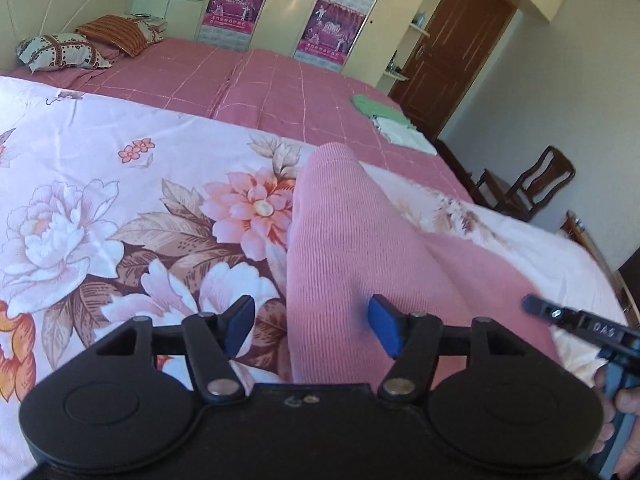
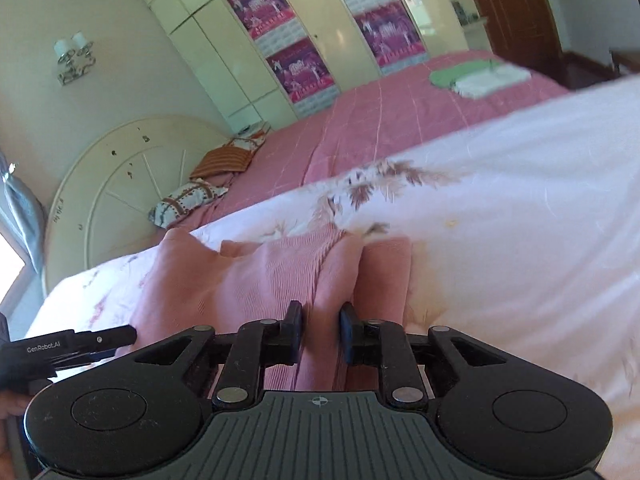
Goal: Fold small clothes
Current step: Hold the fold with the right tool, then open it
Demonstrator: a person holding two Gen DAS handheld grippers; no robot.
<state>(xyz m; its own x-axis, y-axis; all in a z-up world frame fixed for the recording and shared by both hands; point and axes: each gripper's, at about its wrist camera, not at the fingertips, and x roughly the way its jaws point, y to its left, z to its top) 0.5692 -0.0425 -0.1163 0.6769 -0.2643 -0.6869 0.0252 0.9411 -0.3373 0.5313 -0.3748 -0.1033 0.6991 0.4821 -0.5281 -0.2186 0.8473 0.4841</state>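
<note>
Left gripper [image 1: 311,326] parted, right gripper [image 2: 320,338] pinched

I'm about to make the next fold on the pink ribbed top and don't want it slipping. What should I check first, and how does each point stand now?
1. Right claw closed on a fold of the pink ribbed knit garment: ok.
2. Left claw gripping the garment: not ok; its jaws stand apart over the fabric.
3. Garment lying flat: not ok; it is bunched and lifted.
4. Floral bedspread bare beside the garment: ok.
5. Folded green and white clothes out of the way: ok.
</note>
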